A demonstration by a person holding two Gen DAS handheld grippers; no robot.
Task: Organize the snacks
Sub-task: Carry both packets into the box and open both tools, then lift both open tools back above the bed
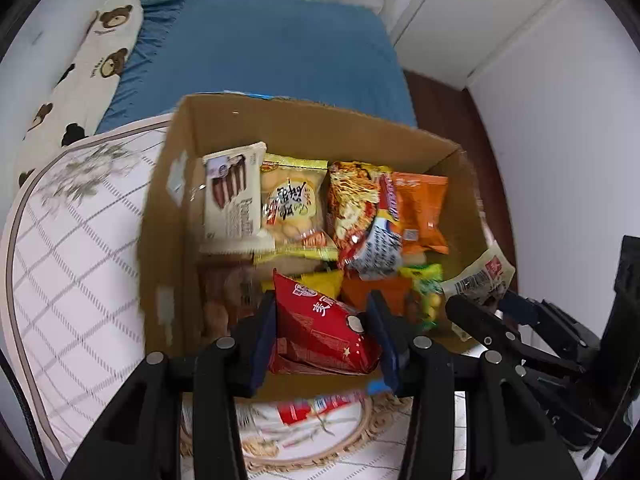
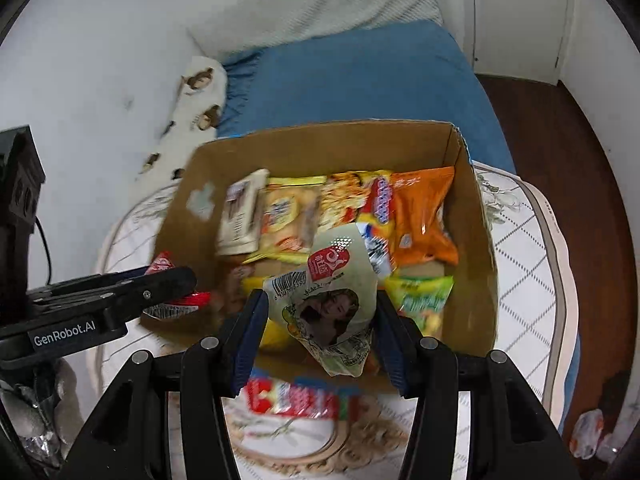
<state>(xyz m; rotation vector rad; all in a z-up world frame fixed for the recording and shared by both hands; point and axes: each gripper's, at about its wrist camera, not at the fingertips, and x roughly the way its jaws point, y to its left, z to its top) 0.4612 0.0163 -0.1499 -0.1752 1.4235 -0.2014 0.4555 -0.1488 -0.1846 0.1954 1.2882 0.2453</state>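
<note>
A: Which step are you executing?

B: You are carrying two packets over the box (image 1: 304, 128). The left gripper (image 1: 324, 332) is clamping the red packet (image 1: 320, 332) between its pads. The right gripper (image 2: 320, 332) is clamping the pale packet (image 2: 332, 304) the same way. Both packets are hanging above the near half of the box, at 6 o'clock in each wrist view.

A: What is the next move calling for?

B: By my judgement, you are lowering each packet into a free gap, then releasing it. The far row, at 12 o'clock, is already holding a cream packet (image 1: 232, 200), a yellow packet (image 1: 290, 204), a noodle packet (image 1: 352, 204) and an orange packet (image 1: 420, 212). The near row is looking looser, so aim there.

A: Is any writing readable?

B: The left gripper's body is reading "GenRobot.AI" in the right wrist view. The pale packet is showing a barcode and a red seal. The other print is Chinese or blurred; I cannot read it.

A: Anything outside the box?

B: One red-and-white packet (image 2: 296, 398) is lying just below the box at 6 o'clock.
</note>
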